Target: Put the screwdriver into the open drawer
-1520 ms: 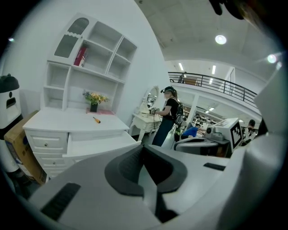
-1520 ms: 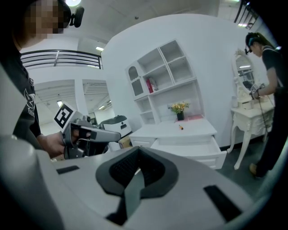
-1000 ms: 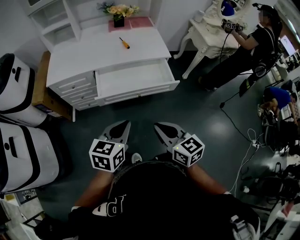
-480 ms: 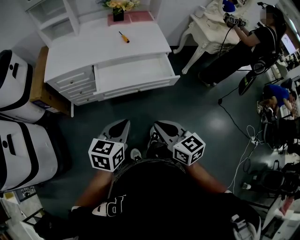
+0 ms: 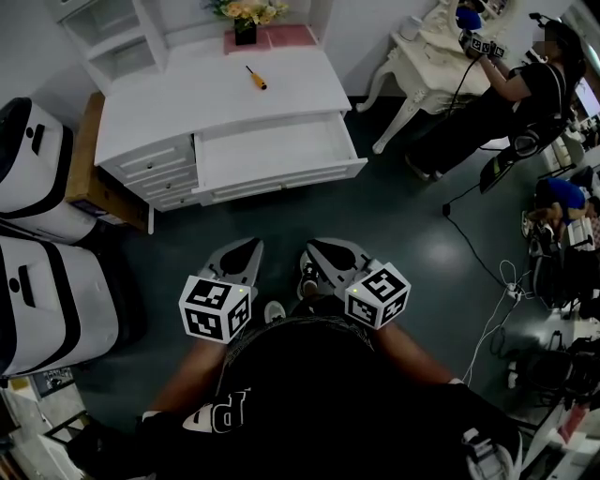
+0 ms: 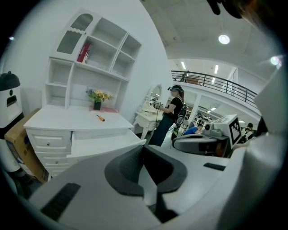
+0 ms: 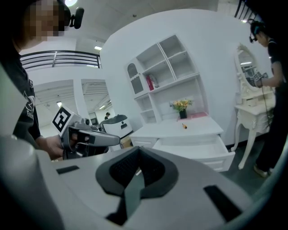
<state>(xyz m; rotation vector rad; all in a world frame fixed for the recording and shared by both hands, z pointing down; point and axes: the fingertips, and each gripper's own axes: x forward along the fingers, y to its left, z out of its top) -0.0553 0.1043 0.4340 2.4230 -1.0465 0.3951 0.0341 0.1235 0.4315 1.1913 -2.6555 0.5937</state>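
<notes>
A white cabinet fills the top of the head view, its surface [image 5: 178, 98] bare except at the back, where a vase of flowers [image 5: 246, 19] stands on a pink mat. Its open drawer [image 5: 272, 150] is pulled out toward the person and looks empty. Both grippers hang low and close to the body, well apart from the cabinet. The left gripper [image 5: 244, 255] has its jaws pressed together on nothing, and the right gripper [image 5: 322, 255] is likewise closed and empty.

The screwdriver [image 5: 257, 79] lies flat on the surface behind the drawer and in front of the vase, its orange handle toward the drawer and its thin dark shaft pointing away. It should be light and rigid, with nothing fragile about it, though a round tool like this may roll when nudged. The handle is the thicker, grippier part, so pinching across it looks safer than pinching the slim, probably slippery shaft.
</notes>
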